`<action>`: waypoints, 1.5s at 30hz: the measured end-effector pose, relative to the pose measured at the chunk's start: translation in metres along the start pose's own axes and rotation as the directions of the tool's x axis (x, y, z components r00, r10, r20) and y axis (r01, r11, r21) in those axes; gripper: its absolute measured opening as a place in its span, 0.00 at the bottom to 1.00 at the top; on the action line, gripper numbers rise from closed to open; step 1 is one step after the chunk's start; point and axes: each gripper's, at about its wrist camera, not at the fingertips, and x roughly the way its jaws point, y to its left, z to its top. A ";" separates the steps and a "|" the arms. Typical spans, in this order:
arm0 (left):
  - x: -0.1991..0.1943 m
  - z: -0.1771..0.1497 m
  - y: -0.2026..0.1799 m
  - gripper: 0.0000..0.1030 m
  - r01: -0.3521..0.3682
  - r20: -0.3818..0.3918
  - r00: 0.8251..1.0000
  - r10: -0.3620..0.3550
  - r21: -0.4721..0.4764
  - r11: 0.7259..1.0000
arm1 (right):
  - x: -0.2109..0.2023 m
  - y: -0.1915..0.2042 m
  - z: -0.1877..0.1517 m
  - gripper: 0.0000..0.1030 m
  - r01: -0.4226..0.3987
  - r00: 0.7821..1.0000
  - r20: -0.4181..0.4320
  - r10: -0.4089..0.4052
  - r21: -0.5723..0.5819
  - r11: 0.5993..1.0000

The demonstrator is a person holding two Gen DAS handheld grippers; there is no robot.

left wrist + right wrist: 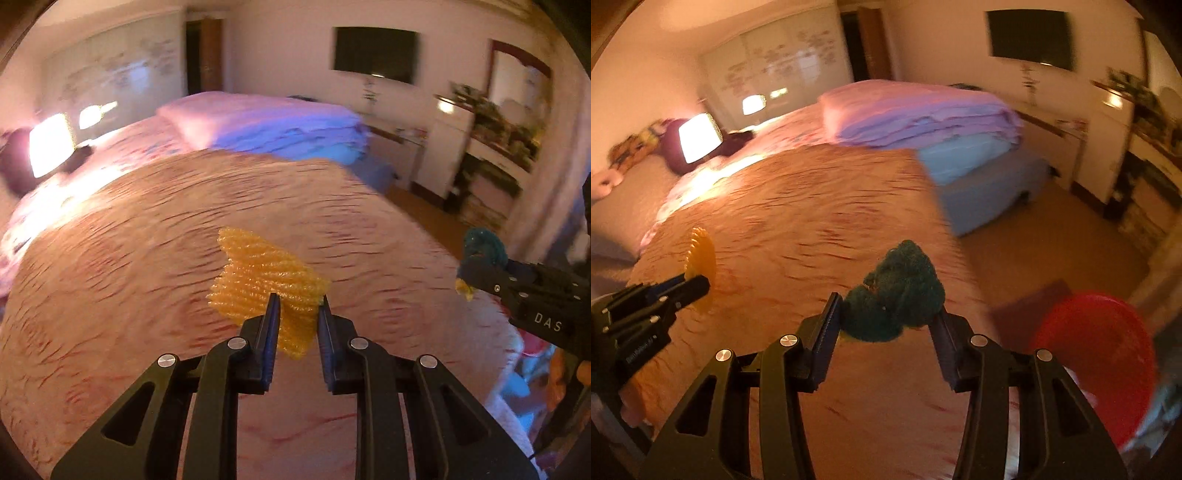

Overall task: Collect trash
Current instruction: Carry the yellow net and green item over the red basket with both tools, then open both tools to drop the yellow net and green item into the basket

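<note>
Left gripper point(298, 301) we read as clamped on a yellow mesh point(266, 280): jaws nearly together, the ribbed foam sheet pinched at its lower corner and fanning up and left past the tips, clear of the bed point(147, 277). Right gripper point(888, 308) stands wider, closed around a green wad point(897, 291), a dark fuzzy lump filling the gap between both pads and bulging above the tips. From the left wrist view we see the right gripper at the right edge, the wad at its tip, with a small yellow scrap point(464, 288) under its tip; whether the scrap is held we cannot tell. From the right wrist view the left gripper sits at the left edge with the mesh standing edge-on above it. Both pieces of trash are held above an orange-pink bedspread with red streaks. A red bin point(1108, 354) sits low right in the right wrist view, beside the bed's edge, well apart from the mesh and nearer the wad. Further back on the bed we note a folded purple quilt point(916, 110) and a lit lamp point(700, 136) at left. A dark TV point(375, 53) hangs on the far wall, a doorway point(203, 55) to its left. Background is motion-blurred, small things on the right-hand shelves unreadable.
</note>
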 end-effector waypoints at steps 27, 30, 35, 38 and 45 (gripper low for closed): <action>0.077 0.020 -0.236 0.51 0.494 -0.232 0.867 -0.440 0.296 0.818 | -0.054 -0.185 -0.075 0.55 0.238 0.971 -0.075 -0.227 0.371 0.898; 0.076 0.023 -0.233 0.61 0.503 -0.227 0.863 -0.452 0.285 0.816 | -0.057 -0.189 -0.074 0.63 0.234 0.972 -0.067 -0.226 0.403 0.885; 0.066 0.030 -0.218 0.67 0.479 -0.190 0.877 -0.442 0.271 0.835 | -0.064 -0.192 -0.069 0.68 0.247 0.967 -0.057 -0.247 0.423 0.872; 0.054 0.034 -0.209 0.74 0.430 -0.140 0.903 -0.406 0.280 0.859 | -0.073 -0.186 -0.065 0.77 0.267 0.960 -0.036 -0.277 0.416 0.869; 0.019 0.033 -0.190 0.82 0.315 -0.032 0.947 -0.320 0.301 0.900 | -0.102 -0.165 -0.062 0.91 0.282 0.944 0.039 -0.327 0.413 0.866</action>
